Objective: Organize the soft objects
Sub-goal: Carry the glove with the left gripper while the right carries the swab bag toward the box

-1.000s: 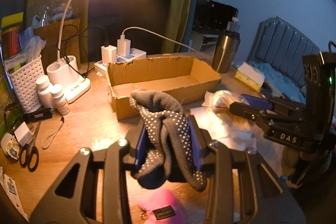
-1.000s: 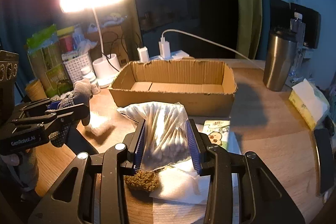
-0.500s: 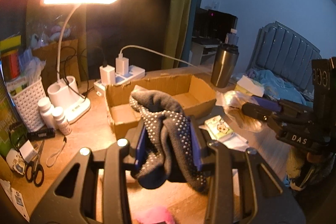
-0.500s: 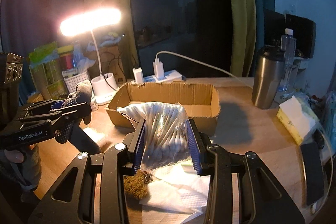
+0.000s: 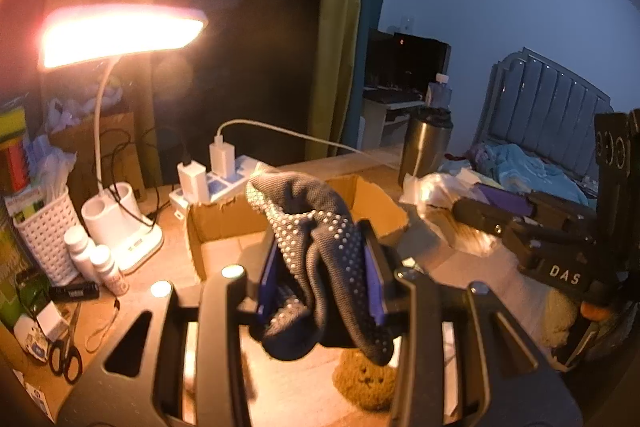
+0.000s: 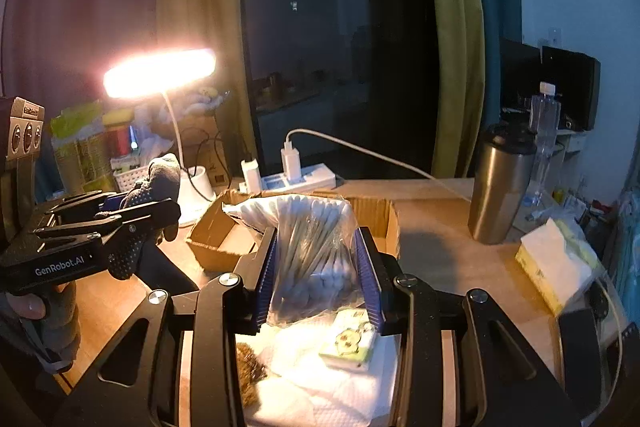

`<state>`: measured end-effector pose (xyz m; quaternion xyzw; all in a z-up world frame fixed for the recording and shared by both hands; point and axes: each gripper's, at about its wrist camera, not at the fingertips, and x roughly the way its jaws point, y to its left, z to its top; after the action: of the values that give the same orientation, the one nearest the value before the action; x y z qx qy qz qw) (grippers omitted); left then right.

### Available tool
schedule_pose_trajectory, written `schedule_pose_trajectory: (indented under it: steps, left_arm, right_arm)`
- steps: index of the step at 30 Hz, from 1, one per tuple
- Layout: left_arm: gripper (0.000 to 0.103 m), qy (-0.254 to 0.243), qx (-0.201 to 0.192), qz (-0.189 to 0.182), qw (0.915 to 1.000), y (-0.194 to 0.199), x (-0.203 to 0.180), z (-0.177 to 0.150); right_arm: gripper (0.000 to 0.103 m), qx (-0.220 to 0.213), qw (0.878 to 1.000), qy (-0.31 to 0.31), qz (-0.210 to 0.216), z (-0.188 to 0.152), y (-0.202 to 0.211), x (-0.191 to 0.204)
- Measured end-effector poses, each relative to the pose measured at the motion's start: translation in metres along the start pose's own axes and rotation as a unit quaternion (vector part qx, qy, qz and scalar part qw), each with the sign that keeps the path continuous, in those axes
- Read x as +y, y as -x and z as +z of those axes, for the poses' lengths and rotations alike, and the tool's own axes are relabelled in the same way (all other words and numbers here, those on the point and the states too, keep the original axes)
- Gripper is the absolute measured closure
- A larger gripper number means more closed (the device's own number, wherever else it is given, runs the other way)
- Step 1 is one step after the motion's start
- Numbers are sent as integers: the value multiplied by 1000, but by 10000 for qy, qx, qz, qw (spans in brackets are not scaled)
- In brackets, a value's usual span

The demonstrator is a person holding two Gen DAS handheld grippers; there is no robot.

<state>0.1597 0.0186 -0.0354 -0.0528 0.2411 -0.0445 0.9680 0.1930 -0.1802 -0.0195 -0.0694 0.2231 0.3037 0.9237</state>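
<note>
Cardboard box [image 5: 296, 227] near bagged cotton swabs [image 6: 312, 255]

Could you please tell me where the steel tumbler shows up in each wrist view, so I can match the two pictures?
Left wrist view: steel tumbler right of centre, beyond the cardboard box.
Right wrist view: steel tumbler at right, on the desk, right of the cardboard box.
Shared landmark: the lit desk lamp.
</note>
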Motion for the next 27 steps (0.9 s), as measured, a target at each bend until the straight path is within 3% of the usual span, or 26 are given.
schedule_pose_trajectory:
  steps: [11,27]
  left_arm:
    - [66,-31,-102,84,9999,-36,-12,21]
    - [66,134,-95,202,9997,-97,-14,19]
  right_arm:
    - [63,-101,9999,76,-13,17,-22,-26]
    - [63,10,9999,75,93,19,-69,-44]
